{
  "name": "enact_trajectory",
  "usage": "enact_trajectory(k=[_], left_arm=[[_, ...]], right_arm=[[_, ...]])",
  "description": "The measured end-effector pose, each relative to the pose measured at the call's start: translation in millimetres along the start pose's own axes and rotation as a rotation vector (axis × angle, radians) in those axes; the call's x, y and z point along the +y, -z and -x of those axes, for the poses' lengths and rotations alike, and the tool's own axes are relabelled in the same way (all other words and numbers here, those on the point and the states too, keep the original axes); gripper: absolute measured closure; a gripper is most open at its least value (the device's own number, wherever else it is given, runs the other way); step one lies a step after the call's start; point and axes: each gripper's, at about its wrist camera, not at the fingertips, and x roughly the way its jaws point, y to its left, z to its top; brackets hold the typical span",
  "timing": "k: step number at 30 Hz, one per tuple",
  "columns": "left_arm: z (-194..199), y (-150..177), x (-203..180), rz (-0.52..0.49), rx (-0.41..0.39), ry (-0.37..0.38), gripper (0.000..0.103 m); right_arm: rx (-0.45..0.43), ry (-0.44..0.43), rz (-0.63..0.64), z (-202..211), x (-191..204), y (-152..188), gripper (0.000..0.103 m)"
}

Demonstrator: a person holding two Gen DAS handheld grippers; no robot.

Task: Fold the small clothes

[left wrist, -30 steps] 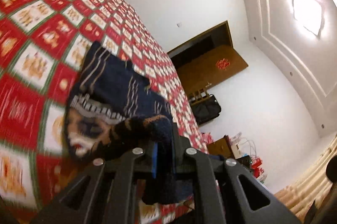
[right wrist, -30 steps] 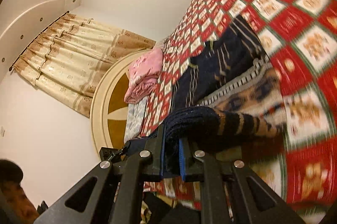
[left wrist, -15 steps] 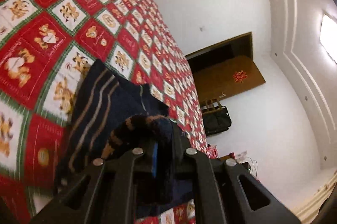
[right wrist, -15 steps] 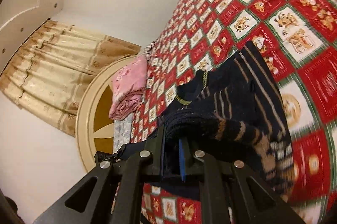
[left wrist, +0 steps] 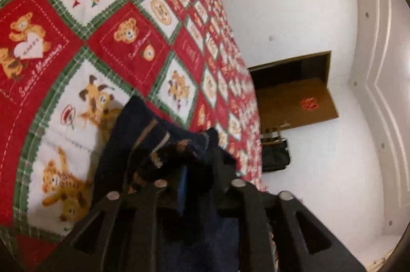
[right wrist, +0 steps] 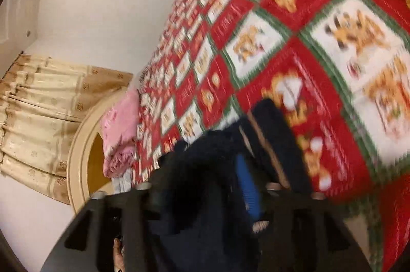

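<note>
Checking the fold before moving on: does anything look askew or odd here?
Nothing stands out. The dark knit garment lies doubled over on the teddy-bear quilt, its edges roughly stacked.

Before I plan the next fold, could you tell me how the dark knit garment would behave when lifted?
Probably floppy: the dark knit garment lies in soft, bunched folds on the bedspread. Likely not slippery, since the knit looks thick and textured.
</note>
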Motion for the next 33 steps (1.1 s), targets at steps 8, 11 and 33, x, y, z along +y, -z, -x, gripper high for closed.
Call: enact_trajectory(k=[8, 11, 33], left_arm=[[44, -8, 13, 0.1, -0.133, -0.006, 0.02], [55, -7, 7, 0.069, -0.123, -0.012, 0.02], [61, 148, -24, -0.6, 0.056, -0.596, 0.076]], right_arm=[[0.012, 0.05, 0.141, 15, 30, 9, 0.036], [0.018, 0.099, 0.157, 23, 26, 20, 0.036], [0.131, 0.405, 0.462, 87, 21, 126, 0.096]])
